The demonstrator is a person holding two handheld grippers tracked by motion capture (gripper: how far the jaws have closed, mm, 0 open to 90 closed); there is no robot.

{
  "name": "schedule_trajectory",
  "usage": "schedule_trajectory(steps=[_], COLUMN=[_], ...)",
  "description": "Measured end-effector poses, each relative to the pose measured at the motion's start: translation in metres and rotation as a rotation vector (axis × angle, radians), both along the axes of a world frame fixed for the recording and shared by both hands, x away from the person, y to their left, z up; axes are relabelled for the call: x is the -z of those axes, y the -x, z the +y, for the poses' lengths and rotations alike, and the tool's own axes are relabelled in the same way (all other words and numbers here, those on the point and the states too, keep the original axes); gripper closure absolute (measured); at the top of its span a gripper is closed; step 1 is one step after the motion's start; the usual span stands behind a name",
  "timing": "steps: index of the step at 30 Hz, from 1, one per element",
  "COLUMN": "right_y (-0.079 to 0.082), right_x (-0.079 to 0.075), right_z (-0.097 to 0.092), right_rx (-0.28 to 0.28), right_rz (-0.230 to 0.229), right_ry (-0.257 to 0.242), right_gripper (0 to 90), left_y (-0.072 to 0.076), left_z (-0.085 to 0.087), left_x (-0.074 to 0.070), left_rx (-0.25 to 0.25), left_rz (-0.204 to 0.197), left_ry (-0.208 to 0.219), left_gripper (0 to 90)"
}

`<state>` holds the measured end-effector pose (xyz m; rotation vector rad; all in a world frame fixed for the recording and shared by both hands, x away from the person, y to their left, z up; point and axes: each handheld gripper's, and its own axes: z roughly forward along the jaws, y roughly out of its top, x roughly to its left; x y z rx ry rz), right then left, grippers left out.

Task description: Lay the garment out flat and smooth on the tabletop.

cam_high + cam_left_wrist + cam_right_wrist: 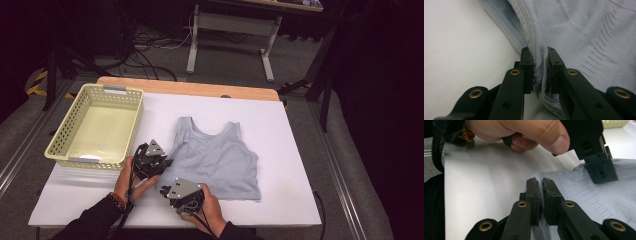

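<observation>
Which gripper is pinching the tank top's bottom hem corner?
The right gripper, nearer the person, clamps the tank top at its hem corner; the left gripper grips the side edge higher up.

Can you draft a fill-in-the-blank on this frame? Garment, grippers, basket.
1. The left gripper has its jaws pinched on the edge of the light blue ____.
2. The right gripper grips the tank top at its ____ corner nearest the person.
3. The yellow basket stands to the ____ of the garment in the high view.
4. The garment lies on a ____ table.

Missing words: tank top; hem; left; white
</observation>
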<state>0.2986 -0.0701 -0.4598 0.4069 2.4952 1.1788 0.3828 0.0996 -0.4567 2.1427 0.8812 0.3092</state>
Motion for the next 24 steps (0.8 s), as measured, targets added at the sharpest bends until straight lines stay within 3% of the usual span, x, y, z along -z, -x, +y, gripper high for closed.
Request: schedule_trajectory(steps=[5, 11, 13, 15, 16, 18, 21, 24], right_y=[0.003, 0.004, 0.003, 0.002, 0.0, 0.0, 0.001, 0.003], right_x=[-0.004, -0.008, -0.013, -0.015, -0.02, -0.022, -0.036, -0.043], right_z=[0.003, 0.002, -0.003, -0.005, -0.011, -0.013, -0.032, -0.043], right_rx=[-0.013, -0.009, 0.003, 0.008, 0.022, 0.029, 0.065, 0.081], right_rz=[-0.001, -0.006, -0.008, -0.005, -0.006, -0.004, -0.012, -0.018], right_ry=[-0.025, -0.04, -0.062, -0.072, -0.092, -0.099, -0.148, -0.166], right_gripper=[84.5, 84.5, 84.6, 84.6, 84.7, 84.7, 84.9, 85.1], left_y=[0.003, 0.004, -0.001, -0.003, -0.004, -0.004, -0.006, -0.007], left_z=[0.006, 0.005, 0.0, -0.004, -0.009, -0.012, -0.024, -0.031], left_x=[-0.003, -0.006, -0.008, -0.01, -0.013, -0.015, -0.023, -0.029], left_rx=[-0.007, -0.012, -0.028, -0.032, -0.029, -0.027, -0.026, -0.014], left_rz=[-0.021, -0.048, -0.058, -0.068, -0.095, -0.099, -0.14, -0.157], left_ry=[-0.021, -0.017, 0.012, 0.021, 0.022, 0.027, 0.056, 0.079], left_gripper=[78.5, 78.4, 78.2, 78.0, 77.9, 77.9, 75.5, 75.0])
